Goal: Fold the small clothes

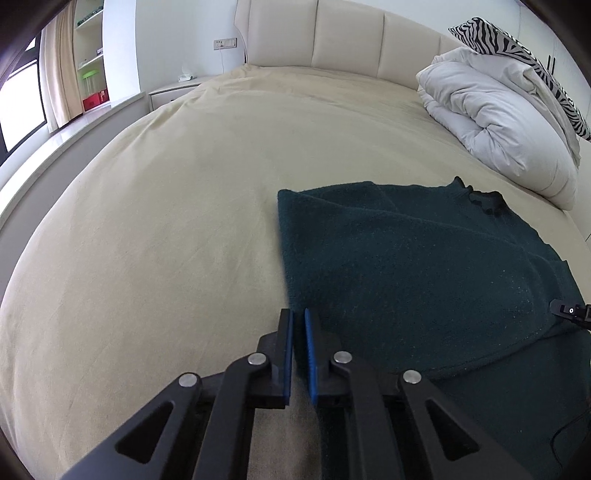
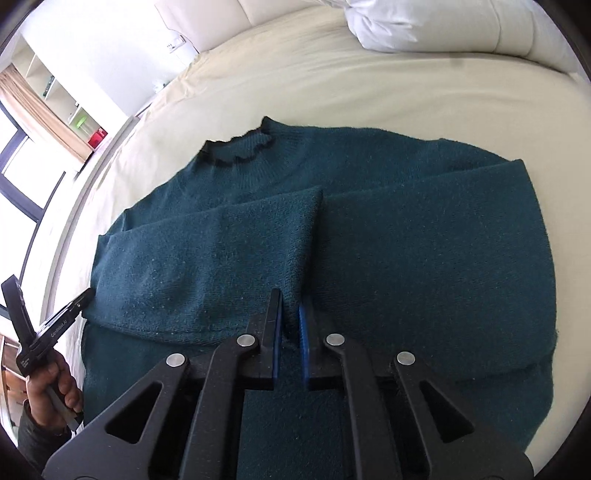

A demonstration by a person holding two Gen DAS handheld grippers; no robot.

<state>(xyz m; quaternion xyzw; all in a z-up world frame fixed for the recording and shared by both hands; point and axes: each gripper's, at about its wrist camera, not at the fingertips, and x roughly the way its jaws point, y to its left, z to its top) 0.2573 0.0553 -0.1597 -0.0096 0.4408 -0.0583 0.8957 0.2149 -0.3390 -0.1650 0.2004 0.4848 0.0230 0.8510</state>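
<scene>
A dark teal knit sweater (image 2: pixel 424 243) lies flat on the beige bed sheet (image 2: pixel 332 81), collar (image 2: pixel 236 151) pointing away, both sleeves folded across the chest. It also shows in the left wrist view (image 1: pixel 424 266). My right gripper (image 2: pixel 290 306) is over the sweater's middle, its blue pads nearly closed on the cuff edge of the left sleeve (image 2: pixel 207 258). My left gripper (image 1: pixel 298 314) hovers at the sweater's left edge, pads almost together with nothing visibly between them. It also shows at the left of the right wrist view (image 2: pixel 74 306).
A white duvet (image 1: pixel 498 122) and a zebra-print pillow (image 1: pixel 517 48) are piled at the bed's far right by the padded headboard (image 1: pixel 351 33). A nightstand (image 1: pixel 173 92), shelves and a window stand to the left of the bed.
</scene>
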